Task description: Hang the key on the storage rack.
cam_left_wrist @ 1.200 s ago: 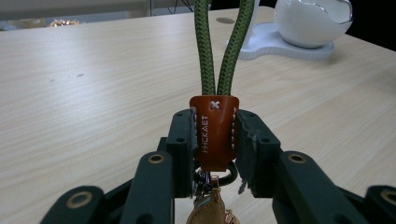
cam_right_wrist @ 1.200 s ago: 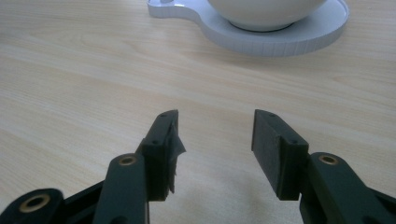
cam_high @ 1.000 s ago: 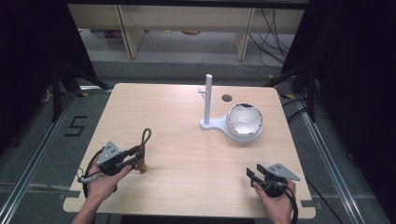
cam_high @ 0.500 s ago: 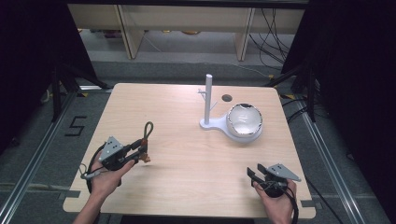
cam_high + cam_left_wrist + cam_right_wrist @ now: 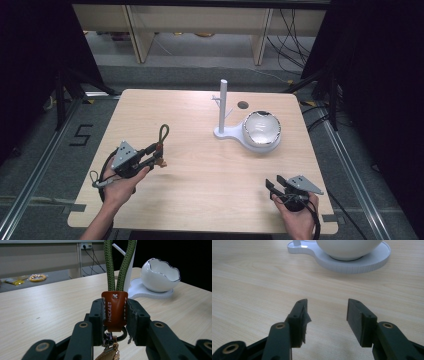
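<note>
My left gripper point(image 5: 155, 156) point(image 5: 115, 312) is shut on the brown leather tab point(image 5: 114, 311) of a keychain. Its olive-green rope loop point(image 5: 162, 134) point(image 5: 120, 262) stands up and away from the jaws, and a metal ring with a tan tag point(image 5: 111, 350) hangs below them, clear of the table. The white stand point(image 5: 223, 107) with an upright post and a white egg-shaped bowl point(image 5: 261, 130) point(image 5: 160, 273) sits at the table's far right. My right gripper point(image 5: 274, 184) point(image 5: 327, 322) rests open near the front right edge with nothing between its jaws, pointed toward the stand's base point(image 5: 352, 261).
The light wooden table point(image 5: 200, 175) has a small dark hole point(image 5: 243, 105) behind the stand. Shelving legs and cables stand on the floor beyond the far edge. A yellow ring point(image 5: 37, 278) lies on the floor past the table.
My left gripper has lifted the keychain off the table and carried it a little up and to the right. The right gripper has stayed put.
</note>
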Available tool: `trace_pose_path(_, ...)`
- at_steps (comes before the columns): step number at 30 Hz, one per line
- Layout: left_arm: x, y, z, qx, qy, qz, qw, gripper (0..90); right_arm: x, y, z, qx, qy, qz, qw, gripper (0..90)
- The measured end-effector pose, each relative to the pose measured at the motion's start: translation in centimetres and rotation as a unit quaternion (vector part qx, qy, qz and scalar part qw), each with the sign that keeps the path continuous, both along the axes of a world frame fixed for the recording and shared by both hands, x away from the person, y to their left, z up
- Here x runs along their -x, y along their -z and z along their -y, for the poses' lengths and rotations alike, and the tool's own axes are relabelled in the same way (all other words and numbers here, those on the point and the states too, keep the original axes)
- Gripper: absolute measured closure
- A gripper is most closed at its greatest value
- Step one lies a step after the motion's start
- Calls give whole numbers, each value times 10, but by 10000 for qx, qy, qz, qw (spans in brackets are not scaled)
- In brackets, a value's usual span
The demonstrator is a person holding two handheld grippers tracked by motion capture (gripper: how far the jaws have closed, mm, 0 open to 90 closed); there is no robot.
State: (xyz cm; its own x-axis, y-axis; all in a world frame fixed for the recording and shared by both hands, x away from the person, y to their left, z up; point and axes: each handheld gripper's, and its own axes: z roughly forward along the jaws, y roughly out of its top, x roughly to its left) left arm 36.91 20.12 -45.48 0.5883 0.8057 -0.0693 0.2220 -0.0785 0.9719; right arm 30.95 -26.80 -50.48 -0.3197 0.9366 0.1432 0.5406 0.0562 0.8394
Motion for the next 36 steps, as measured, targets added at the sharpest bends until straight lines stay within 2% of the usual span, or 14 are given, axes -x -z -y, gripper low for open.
trace_pose_path(2,-1,-2,1,-6,1,4,10000,680,0,0,0,30,-5,35,10000,521)
trace_pose_path(3,-2,-3,2,1,12,26,10000,680,1,0,-1,-6,27,-17,10000,521)
trace_pose_path(4,-3,-3,3,-10,8,34,10000,679,-2,1,2,131,-117,140,9997,521)
trace_pose_path(5,-4,-4,3,-8,24,40,10000,679,-3,2,2,46,-176,185,9997,521)
trace_pose_path(11,-9,-4,5,-30,37,14,10000,679,-3,1,2,115,-132,149,9997,521)
trace_pose_path(12,-10,-3,6,26,38,34,10000,679,-2,1,2,123,-110,145,9998,521)
trace_pose_path(13,-10,-3,6,-21,22,5,10000,679,-3,1,2,156,-117,180,9996,521)
trace_pose_path(19,-14,-3,8,-15,32,11,10000,679,-3,2,1,31,-155,191,9997,521)
trace_pose_path(23,-16,-6,12,4,38,28,10000,679,-3,1,1,122,-157,162,9997,521)
trace_pose_path(24,-17,-6,12,-46,54,46,10000,679,-3,1,2,122,-156,163,9997,521)
trace_pose_path(26,-19,-7,15,6,60,55,10000,679,-3,1,1,77,-159,136,9998,521)
trace_pose_path(32,-24,-9,20,-49,103,74,9999,679,-3,2,2,138,-145,151,9997,521)
trace_pose_path(33,-24,-10,21,-51,108,78,9999,679,-3,2,2,62,-161,192,9997,521)
trace_pose_path(36,-27,-11,24,-61,135,89,9999,679,-2,1,2,72,-153,126,9998,521)
